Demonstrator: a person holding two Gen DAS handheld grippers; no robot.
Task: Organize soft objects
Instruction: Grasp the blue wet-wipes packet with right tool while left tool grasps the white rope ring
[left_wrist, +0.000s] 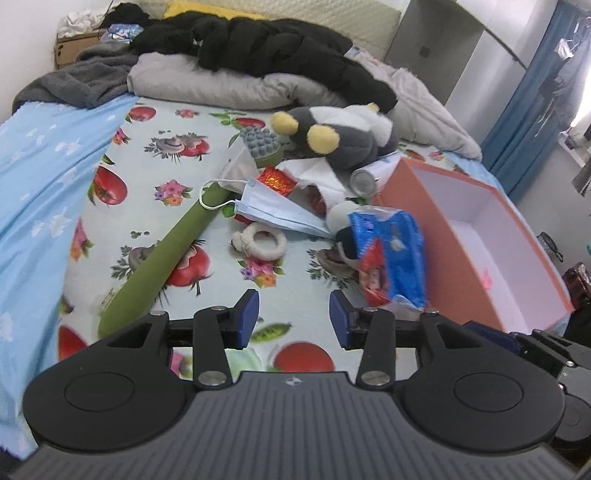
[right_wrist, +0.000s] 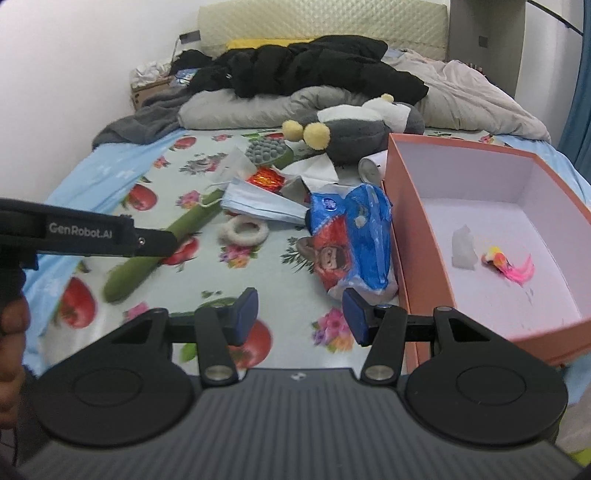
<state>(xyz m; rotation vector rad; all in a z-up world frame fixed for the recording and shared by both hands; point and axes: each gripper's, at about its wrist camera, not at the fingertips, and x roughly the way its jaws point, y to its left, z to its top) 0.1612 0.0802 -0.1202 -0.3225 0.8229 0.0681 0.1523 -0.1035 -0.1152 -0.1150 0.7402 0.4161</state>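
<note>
My left gripper (left_wrist: 293, 306) hovers open over the flowered bedsheet (left_wrist: 155, 173), nothing between its blue pads. Ahead lie a blue tissue pack (left_wrist: 391, 251), a fluffy white ring (left_wrist: 264, 242), a blue face mask (left_wrist: 273, 210), a green long-handled brush (left_wrist: 162, 251) and a grey plush toy (left_wrist: 343, 136) with yellow ears. My right gripper (right_wrist: 299, 306) is open too and empty, just short of the tissue pack (right_wrist: 354, 236) and left of the orange box (right_wrist: 413, 221). In the box lie a white wad (right_wrist: 463, 247) and a pink feathered toy (right_wrist: 506, 264).
A black jacket (left_wrist: 280, 48) lies over grey pillows (left_wrist: 207, 81) at the head of the bed. A red foil packet (left_wrist: 277, 179) and a white can (left_wrist: 365, 181) sit among the clutter. The left gripper's body (right_wrist: 92, 232) and a hand (right_wrist: 11, 332) show at the right view's left edge.
</note>
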